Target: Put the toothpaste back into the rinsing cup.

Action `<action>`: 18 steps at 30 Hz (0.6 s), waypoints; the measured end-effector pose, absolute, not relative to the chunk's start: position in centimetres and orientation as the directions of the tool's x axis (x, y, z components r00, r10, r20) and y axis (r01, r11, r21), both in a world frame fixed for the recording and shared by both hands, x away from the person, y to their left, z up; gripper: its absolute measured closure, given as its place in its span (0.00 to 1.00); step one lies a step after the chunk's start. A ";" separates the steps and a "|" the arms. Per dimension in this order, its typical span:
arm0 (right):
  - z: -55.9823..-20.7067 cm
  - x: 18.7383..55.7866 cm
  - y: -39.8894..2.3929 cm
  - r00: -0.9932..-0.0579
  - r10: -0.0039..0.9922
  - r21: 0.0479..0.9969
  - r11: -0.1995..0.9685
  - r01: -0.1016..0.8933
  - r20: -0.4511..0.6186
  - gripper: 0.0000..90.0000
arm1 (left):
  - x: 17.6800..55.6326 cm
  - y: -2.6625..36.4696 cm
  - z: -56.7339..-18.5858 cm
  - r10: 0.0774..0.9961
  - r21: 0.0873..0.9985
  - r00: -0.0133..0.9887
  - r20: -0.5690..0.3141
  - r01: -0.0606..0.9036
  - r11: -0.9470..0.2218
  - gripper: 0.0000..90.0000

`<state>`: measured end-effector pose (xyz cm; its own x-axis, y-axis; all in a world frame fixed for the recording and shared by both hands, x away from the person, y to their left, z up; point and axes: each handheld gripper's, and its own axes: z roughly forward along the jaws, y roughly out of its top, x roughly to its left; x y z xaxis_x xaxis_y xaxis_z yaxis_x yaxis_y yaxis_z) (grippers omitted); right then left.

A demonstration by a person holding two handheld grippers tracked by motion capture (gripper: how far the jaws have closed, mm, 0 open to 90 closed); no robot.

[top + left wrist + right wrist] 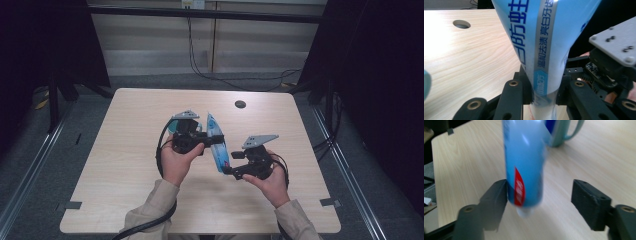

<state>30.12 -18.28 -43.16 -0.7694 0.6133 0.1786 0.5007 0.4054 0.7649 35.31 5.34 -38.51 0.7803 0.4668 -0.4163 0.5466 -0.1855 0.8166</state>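
The left gripper [209,140] points sideways and squeezes the blue toothpaste tube [217,142] in its middle — the tube hangs above the table [125,150]. The right gripper [231,163] points at the tube's cap end, jaws spread and let go — one jaw just beside it.

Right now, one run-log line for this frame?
left gripper: shut on toothpaste tube | right gripper: open, cap end between jaws | mug: on table

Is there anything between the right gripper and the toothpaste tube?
Nothing visible. The toothpaste tube hangs between the open right gripper, cap end down, while the left gripper is shut on it.
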 end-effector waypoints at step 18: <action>-47.3 29.3 -23.1 -0.715 0.667 0.708 0.403 0.581 0.208 0.17 | 35.1 7.8 -38.0 0.531 0.841 0.768 -0.357 0.512 -0.175 0.82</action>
<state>29.33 -23.08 -47.34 -0.7153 0.6673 0.2075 0.5808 0.4025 0.7076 35.14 7.75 -38.03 0.7683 0.5310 -0.3572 0.5122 -0.1754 0.8408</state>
